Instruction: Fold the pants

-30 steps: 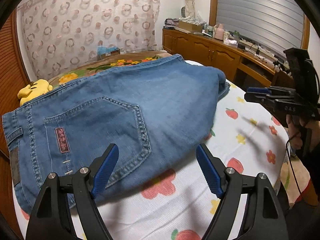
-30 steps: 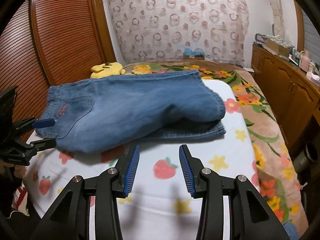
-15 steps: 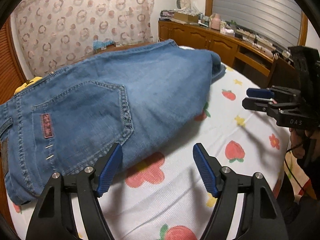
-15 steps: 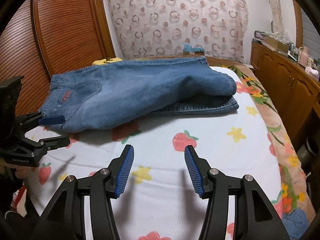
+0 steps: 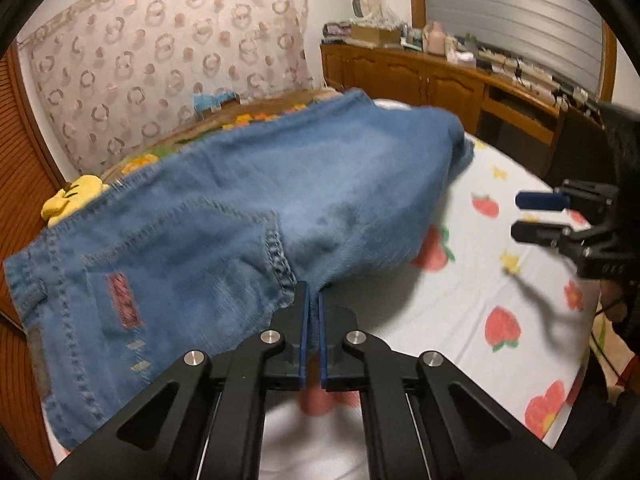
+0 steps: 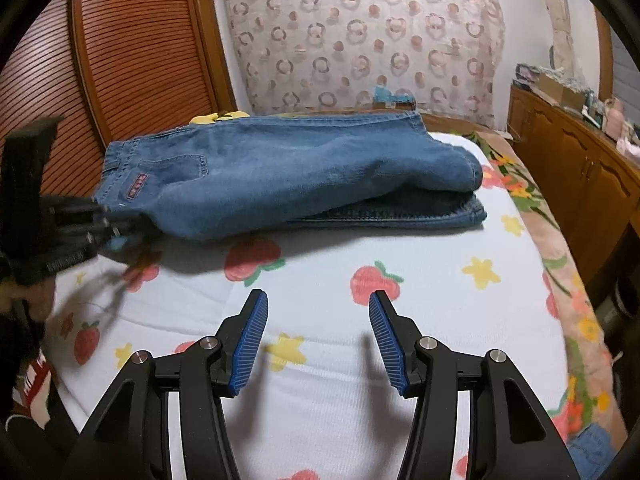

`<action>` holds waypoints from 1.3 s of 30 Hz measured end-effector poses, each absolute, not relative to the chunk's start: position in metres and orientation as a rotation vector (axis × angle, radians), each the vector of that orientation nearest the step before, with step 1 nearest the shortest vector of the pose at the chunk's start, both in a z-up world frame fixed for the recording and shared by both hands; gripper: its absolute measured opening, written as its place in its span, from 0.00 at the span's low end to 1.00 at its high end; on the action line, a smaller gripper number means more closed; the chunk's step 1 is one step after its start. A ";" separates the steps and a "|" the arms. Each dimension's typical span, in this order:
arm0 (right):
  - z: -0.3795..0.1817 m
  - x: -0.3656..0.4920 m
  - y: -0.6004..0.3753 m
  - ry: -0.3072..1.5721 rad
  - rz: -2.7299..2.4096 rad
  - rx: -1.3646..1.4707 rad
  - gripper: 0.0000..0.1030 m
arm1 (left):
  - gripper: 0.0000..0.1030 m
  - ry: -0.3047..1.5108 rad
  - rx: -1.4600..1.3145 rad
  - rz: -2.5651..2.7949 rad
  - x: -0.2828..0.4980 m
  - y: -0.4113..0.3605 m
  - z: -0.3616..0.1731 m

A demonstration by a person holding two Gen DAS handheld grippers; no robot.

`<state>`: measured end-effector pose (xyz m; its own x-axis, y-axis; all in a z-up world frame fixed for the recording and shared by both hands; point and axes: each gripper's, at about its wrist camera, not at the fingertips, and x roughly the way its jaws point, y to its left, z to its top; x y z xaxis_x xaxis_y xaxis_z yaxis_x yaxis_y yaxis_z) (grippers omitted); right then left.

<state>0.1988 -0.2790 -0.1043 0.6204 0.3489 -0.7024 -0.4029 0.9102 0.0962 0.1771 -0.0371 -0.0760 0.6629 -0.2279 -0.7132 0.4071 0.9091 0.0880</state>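
Note:
Blue jeans lie folded lengthwise on a white sheet printed with strawberries, back pocket up, waistband at the left. My left gripper is shut on the near edge of the jeans by the back pocket. In the right wrist view the jeans lie across the bed, legs doubled at the right, and the left gripper pinches their near left edge. My right gripper is open and empty over the sheet, in front of the jeans. It also shows at the right of the left wrist view.
A yellow plush toy lies behind the jeans by the slatted wooden doors. A wooden sideboard with clutter runs along the right. A floral blanket covers the bed's right side.
My left gripper has closed from open onto the near edge of the jeans by the back pocket. My right gripper has drawn back a little and stayed open.

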 end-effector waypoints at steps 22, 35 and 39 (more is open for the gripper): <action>-0.117 0.322 -0.304 0.913 0.222 -0.109 0.53 | 0.03 0.739 0.195 -0.350 0.195 -0.017 -0.067; -0.069 0.288 -0.308 0.787 0.290 -0.098 0.14 | 0.01 0.639 0.201 -0.334 0.171 -0.005 -0.015; -0.043 0.253 -0.312 0.724 0.308 -0.106 0.14 | 0.01 0.610 0.187 -0.342 0.154 0.000 -0.002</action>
<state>0.2531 -0.3118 -0.0434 0.7065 0.2408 -0.6655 -0.3133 0.9496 0.0109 0.1543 0.0005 -0.0018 0.7660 -0.2588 -0.5884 0.3679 0.9271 0.0712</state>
